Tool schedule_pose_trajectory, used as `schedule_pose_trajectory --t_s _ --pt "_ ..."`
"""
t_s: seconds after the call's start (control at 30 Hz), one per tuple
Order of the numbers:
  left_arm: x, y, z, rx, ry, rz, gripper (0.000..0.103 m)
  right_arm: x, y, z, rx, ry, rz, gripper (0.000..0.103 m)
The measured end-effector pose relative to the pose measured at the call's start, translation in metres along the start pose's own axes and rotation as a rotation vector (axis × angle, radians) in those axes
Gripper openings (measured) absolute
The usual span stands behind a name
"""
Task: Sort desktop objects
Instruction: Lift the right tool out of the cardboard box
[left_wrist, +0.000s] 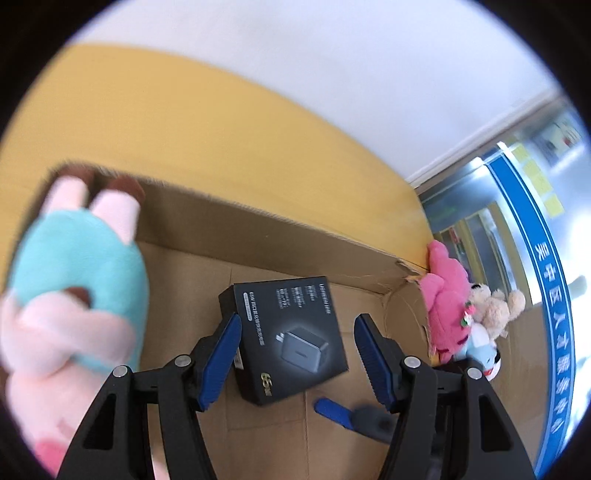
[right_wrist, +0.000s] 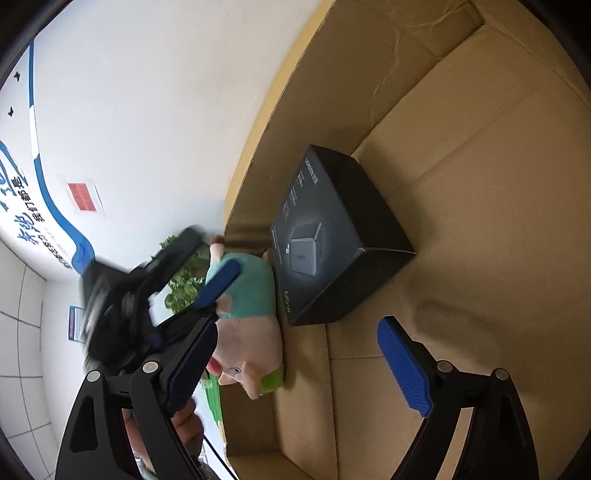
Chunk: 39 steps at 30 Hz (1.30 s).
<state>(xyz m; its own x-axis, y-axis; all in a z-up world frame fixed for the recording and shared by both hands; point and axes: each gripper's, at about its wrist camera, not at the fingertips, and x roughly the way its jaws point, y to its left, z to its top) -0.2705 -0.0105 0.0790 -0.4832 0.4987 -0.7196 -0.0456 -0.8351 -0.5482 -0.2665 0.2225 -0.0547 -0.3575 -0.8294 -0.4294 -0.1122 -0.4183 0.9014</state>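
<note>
Nothing is held by the wide-open right claw (right_wrist: 306, 350) or half-open left claw (left_wrist: 297, 354), beyond which the black charger box (left_wrist: 291, 339) is seen resting in the cardboard box (left_wrist: 258, 225).

Matt corrugated cardboard box (left_wrist: 280, 236), satin black charger carton (left_wrist: 291, 339), fuzzy plush pig (left_wrist: 74, 280)

"65W" on black charger box (left_wrist: 291, 339) (gold print)
</note>
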Motion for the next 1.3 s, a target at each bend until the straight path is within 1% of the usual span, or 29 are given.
schedule_pose_trajectory --t_s 0.1,0.17,0.2,0.27,0.37,0.43,0.53,0.57,0.6,0.63,0.67,0.73,0.77,0.8,0.83,0.87,0.97,1.07,1.2,1.3 --pt "-0.035 -0.013 -0.012 0.065 -0.09 0.034 0.063 0.015 0.0 0.004 0.034 0.045 0.085 0.089" --pt "-0.058 -0.016 -0.019 0.099 -0.14 0.034 0.064 0.027 0.003 0.004 0.033 0.055 0.106 0.089" --pt "-0.068 -0.017 -0.022 0.113 -0.159 0.032 0.064 0.032 0.005 0.005 0.036 0.055 0.113 0.086" --pt "-0.082 -0.017 -0.03 0.136 -0.179 0.035 0.064 0.038 0.006 0.008 0.03 0.035 0.125 0.083" --pt "-0.095 -0.017 -0.04 0.16 -0.206 0.055 0.064 0.045 0.008 0.007 0.047 0.033 0.129 0.083" --pt "-0.1 -0.015 -0.047 0.164 -0.215 0.053 0.064 0.046 0.012 0.003 0.036 0.029 0.127 0.083" --pt "-0.109 -0.015 -0.059 0.191 -0.232 0.067 0.064 0.036 0.024 -0.005 0.007 0.033 0.122 0.083" --pt "-0.112 -0.016 -0.064 0.217 -0.23 0.045 0.064 0.031 0.028 -0.008 -0.011 0.028 0.125 0.083" --pt "-0.116 -0.018 -0.07 0.236 -0.244 0.054 0.064 0.022 0.034 -0.012 -0.033 0.025 0.111 0.085" --pt "-0.121 -0.021 -0.078 0.257 -0.261 0.066 0.064 0.011 0.042 -0.018 -0.066 0.019 0.088 0.086" --pt "-0.128 -0.022 -0.085 0.274 -0.278 0.076 0.064 0.0 0.05 -0.024 -0.101 0.014 0.061 0.091" --pt "-0.142 -0.027 -0.103 0.315 -0.337 0.118 0.069 -0.026 0.075 -0.046 -0.235 -0.006 -0.08 0.096" --pt "-0.15 -0.031 -0.115 0.344 -0.385 0.147 0.081 -0.04 0.092 -0.062 -0.341 -0.023 -0.172 0.097" --pt "-0.156 -0.034 -0.124 0.364 -0.422 0.173 0.084 -0.05 0.103 -0.071 -0.409 -0.036 -0.225 0.097" --pt "-0.162 -0.037 -0.133 0.381 -0.454 0.201 0.084 -0.063 0.116 -0.087 -0.495 -0.059 -0.303 0.097" --pt "-0.167 -0.04 -0.142 0.393 -0.476 0.226 0.084 -0.073 0.125 -0.099 -0.547 -0.078 -0.351 0.097" --pt "-0.178 -0.05 -0.163 0.391 -0.497 0.252 0.084 -0.11 0.142 -0.138 -0.665 -0.164 -0.439 0.097" --pt "-0.185 -0.064 -0.185 0.406 -0.509 0.252 0.084 -0.137 0.15 -0.174 -0.77 -0.259 -0.553 0.097" --pt "-0.197 -0.081 -0.214 0.446 -0.551 0.295 0.084 -0.157 0.156 -0.205 -0.841 -0.288 -0.579 0.098" --pt "-0.201 -0.086 -0.232 0.456 -0.57 0.323 0.084 -0.162 0.159 -0.226 -0.874 -0.328 -0.635 0.101"
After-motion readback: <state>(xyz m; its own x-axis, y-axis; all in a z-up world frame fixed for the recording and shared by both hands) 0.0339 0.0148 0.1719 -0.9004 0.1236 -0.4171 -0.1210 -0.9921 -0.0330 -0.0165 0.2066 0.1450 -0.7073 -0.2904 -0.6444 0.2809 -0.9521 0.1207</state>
